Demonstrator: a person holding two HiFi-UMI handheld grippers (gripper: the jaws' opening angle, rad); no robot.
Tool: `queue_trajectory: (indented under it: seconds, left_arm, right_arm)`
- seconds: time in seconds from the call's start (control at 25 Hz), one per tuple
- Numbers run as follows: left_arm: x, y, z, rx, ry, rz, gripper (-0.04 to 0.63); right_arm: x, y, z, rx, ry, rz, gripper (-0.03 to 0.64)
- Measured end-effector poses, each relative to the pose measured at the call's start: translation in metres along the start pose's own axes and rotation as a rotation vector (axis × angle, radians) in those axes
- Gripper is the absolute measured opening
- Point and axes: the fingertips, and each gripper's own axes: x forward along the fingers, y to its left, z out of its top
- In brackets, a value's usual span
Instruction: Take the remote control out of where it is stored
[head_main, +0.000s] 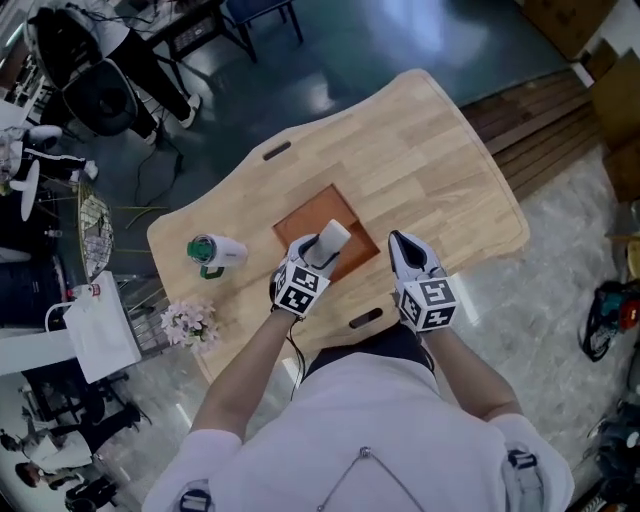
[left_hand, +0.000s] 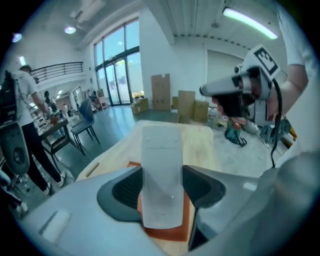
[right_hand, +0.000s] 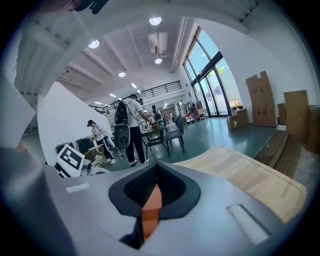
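Observation:
A white remote control stands between the pads of my left gripper, which is shut on its lower part. The remote is lifted above a square orange-brown recess in the middle of the wooden table. My right gripper hovers to the right of the recess near the table's front edge. Its jaws are pressed together with nothing held, and only a sliver of the orange recess shows through them. The right gripper also shows in the left gripper view at upper right.
A green and white bottle lies on the table's left part, with a small bunch of pale flowers at the left corner. Two dark slots are cut in the tabletop. Chairs, boxes and people stand around the room.

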Motion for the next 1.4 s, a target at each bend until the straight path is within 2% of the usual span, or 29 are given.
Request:
queue_trajectory:
  seconds: [0.16,0.36,0.56,0.68,0.92,1.4]
  left_arm:
    - [-0.075,0.028,0.033,-0.141,-0.198,0.137,0.256]
    - [-0.175,0.037,0.044,-0.296,-0.43,0.26,0.256]
    - [-0.252,0.047,0.047,-0.407,-0.654,0.34,0.256]
    - [-0.284,0.05,0.046,-0.436,-0.746,0.384,0.256]
    - [-0.315,0.052,0.049,-0.432,-0.841,0.415,0.256]
    - [-0.316,0.054,0.059,-0.401,-0.871,0.404,0.256]
  right_arm:
    - [0.021,0.039,0.033,-0.06,-0.057,0.11,0.028]
    - [0.021,0.096,0.061,-0.095,-0.09,0.222,0.028]
    - [0.023,0.144,0.086,-0.132,-0.104,0.331,0.028]
    - [0.022,0.166,0.095,-0.153,-0.115,0.378,0.028]
    - [0.023,0.186,0.096,-0.172,-0.111,0.419,0.028]
    - [0.028,0.194,0.105,-0.202,-0.121,0.429,0.028]
